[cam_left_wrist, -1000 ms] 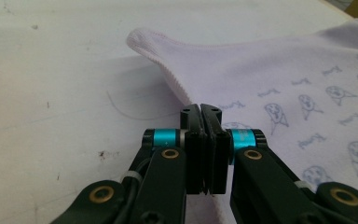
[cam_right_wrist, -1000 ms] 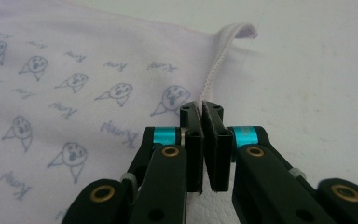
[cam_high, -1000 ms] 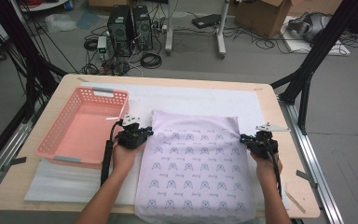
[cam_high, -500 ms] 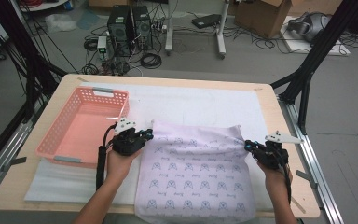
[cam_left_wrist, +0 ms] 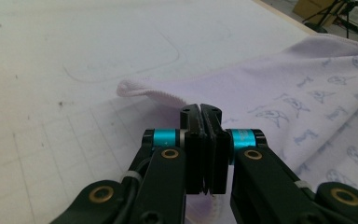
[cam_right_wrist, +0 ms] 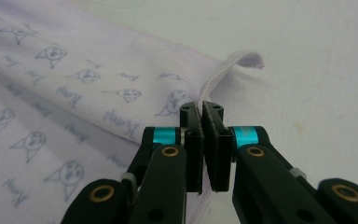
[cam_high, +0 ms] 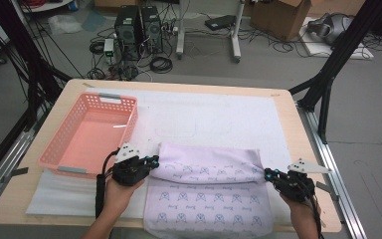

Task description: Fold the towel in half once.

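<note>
Lilac printed cloth (cam_high: 209,191) at the tabletop's (cam_high: 283,107) 6 o'clock edge, half folded. Left gripper (cam_high: 151,162) and right gripper (cam_high: 268,174) each pinch a far corner, fingers pressed together, keeping the fold edge taut and straight.

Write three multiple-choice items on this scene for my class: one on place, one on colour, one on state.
1. Where is the basket?
A. left of the cloth
B. on the cloth
C. on the floor

2. What colour is the cloth?
A. green
B. pale lilac
C. black

3. How are both grippers?
A. wide open
B. shut on the cloth
C. inside the basket

Key: 1 A, it sits left of the cloth; 2 B, lilac with printed figures; 3 B, the left gripper and the right gripper each pinch its hem.
</note>
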